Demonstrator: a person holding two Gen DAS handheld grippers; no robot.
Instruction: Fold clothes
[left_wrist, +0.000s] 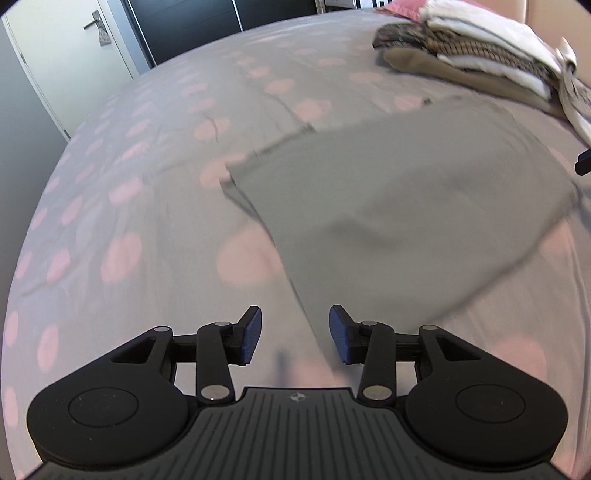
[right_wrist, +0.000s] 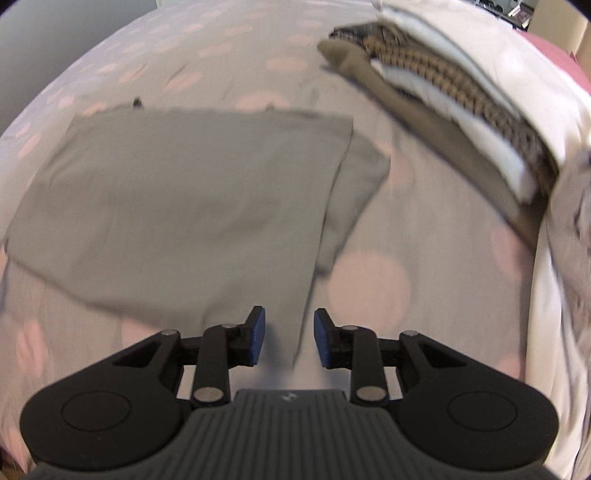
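Grey garment (right_wrist: 177, 192) folded flat on dotted bedsheet (left_wrist: 122, 206); both tools spread, empty; door (left_wrist: 66, 55) probably shut.

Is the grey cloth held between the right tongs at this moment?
No. The right tongs stand open above the bed sheet, and the grey cloth lies flat, with nothing pressed between the blue pads.

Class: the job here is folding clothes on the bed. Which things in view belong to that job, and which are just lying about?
Belongs to the job:
- grey garment, lying folded on the bedspread
- pile of folded clothes
- left gripper, open
- right gripper, open

Just there:
- spotted bedspread
- door
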